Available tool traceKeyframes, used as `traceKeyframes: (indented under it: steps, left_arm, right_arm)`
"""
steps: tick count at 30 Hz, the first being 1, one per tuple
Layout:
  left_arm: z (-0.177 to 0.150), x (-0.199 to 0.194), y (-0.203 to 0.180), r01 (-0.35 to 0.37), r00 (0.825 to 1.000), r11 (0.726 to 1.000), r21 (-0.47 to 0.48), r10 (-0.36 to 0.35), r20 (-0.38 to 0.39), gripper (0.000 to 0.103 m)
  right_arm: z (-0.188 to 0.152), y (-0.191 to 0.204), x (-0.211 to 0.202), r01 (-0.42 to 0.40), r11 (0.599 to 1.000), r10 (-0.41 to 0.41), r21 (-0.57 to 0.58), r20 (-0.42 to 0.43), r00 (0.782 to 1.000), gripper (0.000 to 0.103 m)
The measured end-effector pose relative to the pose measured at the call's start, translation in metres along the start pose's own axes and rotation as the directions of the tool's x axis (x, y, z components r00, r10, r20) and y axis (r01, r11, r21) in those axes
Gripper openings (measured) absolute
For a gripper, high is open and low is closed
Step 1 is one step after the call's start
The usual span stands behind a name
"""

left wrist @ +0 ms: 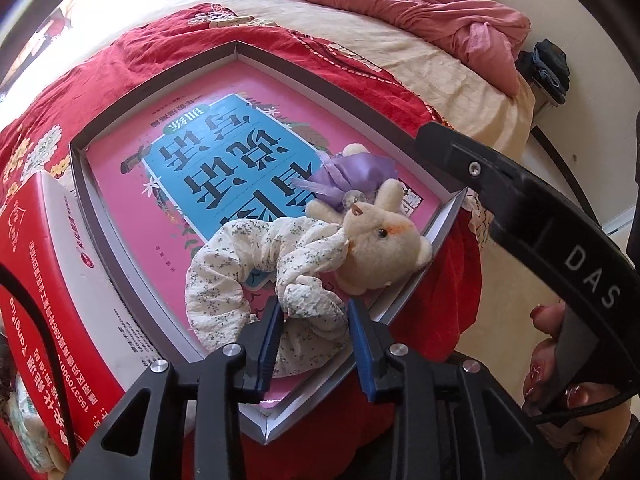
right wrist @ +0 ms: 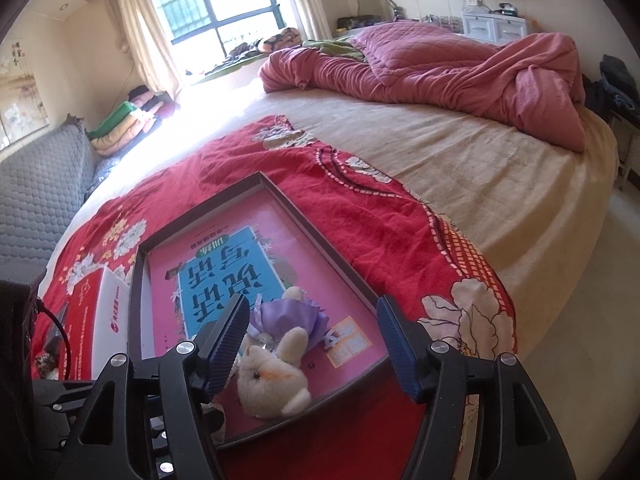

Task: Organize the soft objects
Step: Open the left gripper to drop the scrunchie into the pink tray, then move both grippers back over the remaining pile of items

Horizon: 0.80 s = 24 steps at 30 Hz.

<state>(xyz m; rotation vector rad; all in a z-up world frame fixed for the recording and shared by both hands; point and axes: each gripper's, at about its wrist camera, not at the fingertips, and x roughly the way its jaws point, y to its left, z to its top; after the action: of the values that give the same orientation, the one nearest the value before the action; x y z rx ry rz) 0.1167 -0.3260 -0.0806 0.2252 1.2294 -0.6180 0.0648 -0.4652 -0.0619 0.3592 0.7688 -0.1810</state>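
Your scrunchie (left wrist: 256, 276), bear (left wrist: 380, 248) and sachet (left wrist: 352, 180) lie in the tray (left wrist: 160, 80). Both jaws stand apart, gripping nothing, so little seems left.

Shallow grey-rimmed cardboard tray (left wrist: 105, 128) set on red floral bedspread (left wrist: 168, 36), pink-and-blue book (left wrist: 224, 168) laid inside, cream plush bunny (left wrist: 376, 240) and white floral fabric scrunchie (left wrist: 240, 280) rested on it, scrunchie straddled by parted blue-padded left gripper (left wrist: 316, 336), pads not pressed against it.
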Motion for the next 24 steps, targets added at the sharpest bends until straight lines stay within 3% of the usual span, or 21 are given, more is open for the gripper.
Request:
traceKeyframes:
  steps: [8,24]
  left_arm:
    - [-0.001,-0.017,-0.003,0.004,0.999,1.0,0.01,-0.005,0.053,0.056]
    - [-0.03,-0.09,0.029,-0.019,0.979,0.993,-0.114,0.042,0.2,0.069]
  right_arm:
    - [0.006,-0.011,-0.009,0.018,0.998,-0.02,0.052,0.046,0.999,0.069]
    - [0.009,0.011,-0.028,-0.003,1.0,0.001,0.015,0.1,0.995,0.074]
